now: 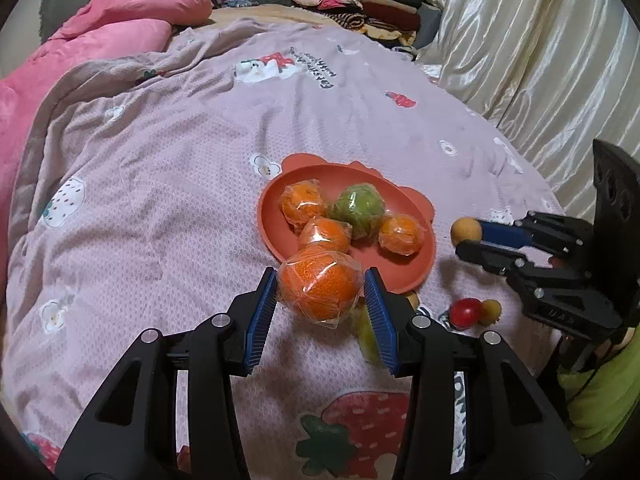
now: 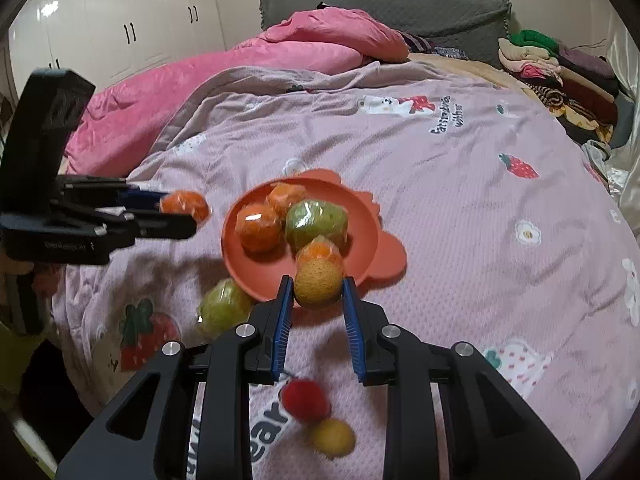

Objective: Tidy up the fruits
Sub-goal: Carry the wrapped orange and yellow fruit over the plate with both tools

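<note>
The orange plate on the bedspread holds three wrapped oranges and a wrapped green fruit; the left gripper clasps a wrapped orange — the right gripper clasps a small yellow ball.

A bed under a lilac strawberry-print blanket carries an orange plate, a wrapped green fruit, a red ball, a yellow ball, and folded clothes at its far corner.
</note>
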`<state>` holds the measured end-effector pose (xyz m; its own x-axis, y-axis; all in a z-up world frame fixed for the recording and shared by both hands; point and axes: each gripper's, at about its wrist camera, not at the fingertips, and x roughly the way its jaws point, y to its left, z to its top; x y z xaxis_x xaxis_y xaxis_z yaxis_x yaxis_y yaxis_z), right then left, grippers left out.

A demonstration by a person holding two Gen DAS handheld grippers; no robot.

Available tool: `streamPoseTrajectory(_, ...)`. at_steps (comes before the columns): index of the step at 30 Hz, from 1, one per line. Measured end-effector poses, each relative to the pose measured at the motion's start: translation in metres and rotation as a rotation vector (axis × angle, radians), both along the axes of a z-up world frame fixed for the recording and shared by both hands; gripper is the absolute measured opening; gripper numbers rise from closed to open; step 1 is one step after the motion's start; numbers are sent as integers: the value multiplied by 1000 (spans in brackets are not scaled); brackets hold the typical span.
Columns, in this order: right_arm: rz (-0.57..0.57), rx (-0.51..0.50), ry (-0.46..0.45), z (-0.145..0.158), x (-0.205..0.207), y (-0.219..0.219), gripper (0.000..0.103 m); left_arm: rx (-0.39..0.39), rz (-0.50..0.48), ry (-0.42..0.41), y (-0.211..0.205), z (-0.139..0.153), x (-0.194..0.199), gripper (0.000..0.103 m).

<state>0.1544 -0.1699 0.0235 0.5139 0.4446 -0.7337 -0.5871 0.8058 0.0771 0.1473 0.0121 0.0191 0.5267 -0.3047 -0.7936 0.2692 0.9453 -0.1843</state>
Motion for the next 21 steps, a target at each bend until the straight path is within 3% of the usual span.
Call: streamPoseTrajectory(21,17,-6,-23,15,43,12,24,27,27,18,-1,3,48,36)
